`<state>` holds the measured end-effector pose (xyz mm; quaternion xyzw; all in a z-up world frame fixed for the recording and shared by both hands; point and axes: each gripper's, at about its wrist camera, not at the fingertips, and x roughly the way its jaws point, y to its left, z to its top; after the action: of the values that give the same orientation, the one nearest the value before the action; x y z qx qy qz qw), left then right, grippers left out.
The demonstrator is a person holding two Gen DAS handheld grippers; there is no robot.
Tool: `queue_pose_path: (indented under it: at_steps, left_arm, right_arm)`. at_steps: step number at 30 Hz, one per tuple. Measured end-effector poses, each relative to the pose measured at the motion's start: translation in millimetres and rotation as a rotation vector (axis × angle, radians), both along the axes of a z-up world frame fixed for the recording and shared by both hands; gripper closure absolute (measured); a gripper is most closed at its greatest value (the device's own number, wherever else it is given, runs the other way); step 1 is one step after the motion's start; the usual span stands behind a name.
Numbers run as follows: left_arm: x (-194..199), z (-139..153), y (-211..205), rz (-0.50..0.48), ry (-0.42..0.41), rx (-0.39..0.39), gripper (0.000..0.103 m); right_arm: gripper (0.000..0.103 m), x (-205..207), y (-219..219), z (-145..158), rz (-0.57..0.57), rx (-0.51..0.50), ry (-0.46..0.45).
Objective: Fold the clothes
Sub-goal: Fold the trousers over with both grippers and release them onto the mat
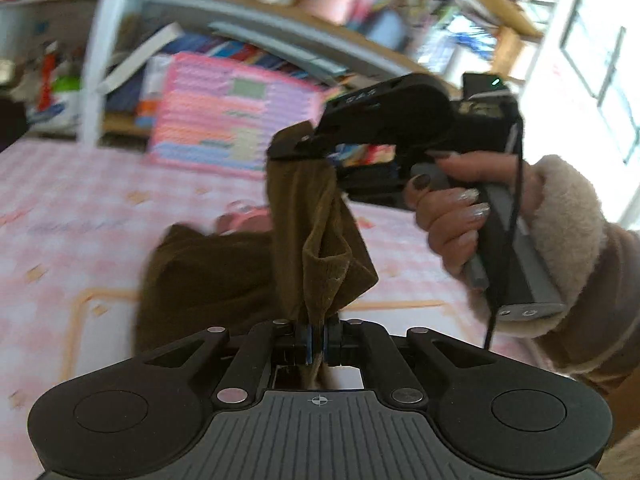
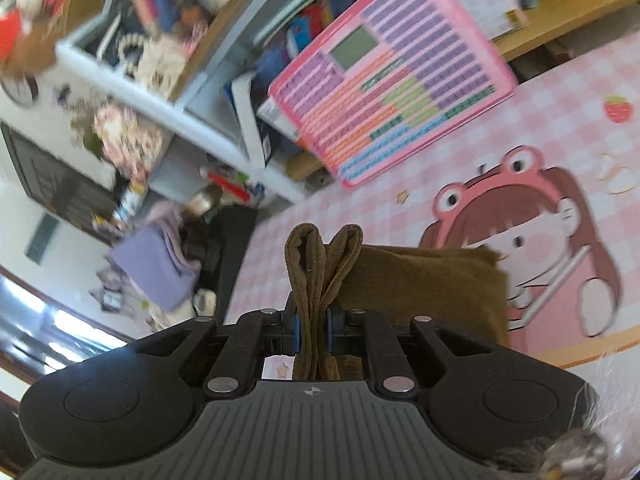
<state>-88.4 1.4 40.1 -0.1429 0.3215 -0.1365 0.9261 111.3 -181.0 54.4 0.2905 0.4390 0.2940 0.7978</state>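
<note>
Left wrist view, brown garment (image 1: 320, 240) pinched between both grippers' jaws

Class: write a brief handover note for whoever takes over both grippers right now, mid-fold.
Left gripper: shut on one edge of the brown garment.
Right gripper: shut on another bunched edge, lifted above the mat.
The rest of the garment lies on the pink checked mat.
Done: both edges gripped and raised.
Left: lay the edges over, flatten, finish the fold.
</note>
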Motion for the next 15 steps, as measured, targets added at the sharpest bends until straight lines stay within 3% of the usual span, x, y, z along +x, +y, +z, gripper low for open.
queue_pose_path:
  at_steps: [3,5,8,12,15]
  left_arm:
    - [-4.6,-12.7,24.3,0.046,0.070,0.019,0.093]
    - [-6.3,-21.4,38.3,0.067,0.128,0.036,0.081]
    - [-11.1,-29.7,60.0,0.085,0.177,0.058,0.065]
    - [-6.2,-28.7,92.3,0.126,0.143,-0.032,0.060]
    - [17.6,-27.7,107.2,0.133,0.116,-0.151,0.057]
  right_arm:
    - [0.085,-1.3,36.0,-2.0,0.029,-0.046,-0.008]
    - [0.072,1.4,54.9,-15.6,0.044,-0.074,0.027]
    - [0.069,0.3,64.5,-23.9,0.038,-0.064,0.058]
    - [0.059,-11.0,52.3,-17.0,-0.012,-0.018,0.054]
    - [0.058,-31.1,28.6,-7.8,-0.080,-0.120,0.000]
